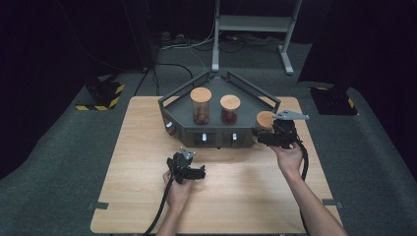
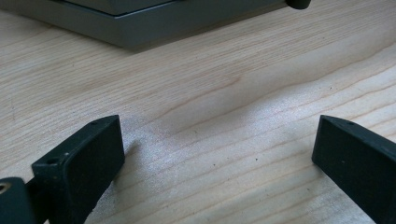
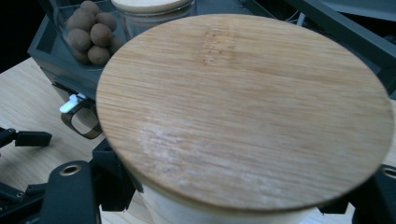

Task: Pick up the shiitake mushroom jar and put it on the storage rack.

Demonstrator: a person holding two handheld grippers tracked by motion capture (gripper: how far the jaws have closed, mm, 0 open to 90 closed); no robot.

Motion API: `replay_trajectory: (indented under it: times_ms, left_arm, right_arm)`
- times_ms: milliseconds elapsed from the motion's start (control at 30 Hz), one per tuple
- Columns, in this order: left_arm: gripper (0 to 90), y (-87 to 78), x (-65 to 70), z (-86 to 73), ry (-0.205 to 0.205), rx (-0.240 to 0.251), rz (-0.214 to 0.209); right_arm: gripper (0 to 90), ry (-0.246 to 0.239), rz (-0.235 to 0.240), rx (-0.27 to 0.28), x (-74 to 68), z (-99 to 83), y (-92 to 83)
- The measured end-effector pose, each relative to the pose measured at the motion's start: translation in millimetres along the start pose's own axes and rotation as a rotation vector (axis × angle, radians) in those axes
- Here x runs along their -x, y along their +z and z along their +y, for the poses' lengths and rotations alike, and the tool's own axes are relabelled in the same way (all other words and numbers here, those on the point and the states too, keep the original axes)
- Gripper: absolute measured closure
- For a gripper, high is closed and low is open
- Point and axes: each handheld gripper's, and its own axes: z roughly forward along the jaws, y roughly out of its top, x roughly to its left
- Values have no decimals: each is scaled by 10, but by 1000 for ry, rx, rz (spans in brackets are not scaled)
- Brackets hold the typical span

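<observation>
Grasping a bamboo-lidded jar point(image 3: 243, 112) just below its lid, the right gripper point(image 1: 278, 133) holds it beside the grey tray point(image 1: 169, 110); the left gripper point(image 1: 187, 169) rests with jaws released over the worktop point(image 2: 224, 93).

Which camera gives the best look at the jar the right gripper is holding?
The right gripper view: the jar's wooden lid sits large and sharp, with the right gripper shut below it. In the high view the jar is small and partly hidden behind that gripper.
</observation>
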Motion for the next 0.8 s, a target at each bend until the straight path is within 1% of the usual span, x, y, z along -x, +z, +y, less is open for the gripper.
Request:
replay_trajectory:
  times_ms: [100,367,800]
  left_arm:
    - [22,0,0,0,1,0,0]
    - [22,0,-1,0,1,0,0]
    - [22,0,-1,0,1,0,0]
  right_arm:
    - [250,0,-5,-3,7,41,15]
    - [250,8,-13,9,20,121,30]
    - [251,3,-32,8,26,236,96]
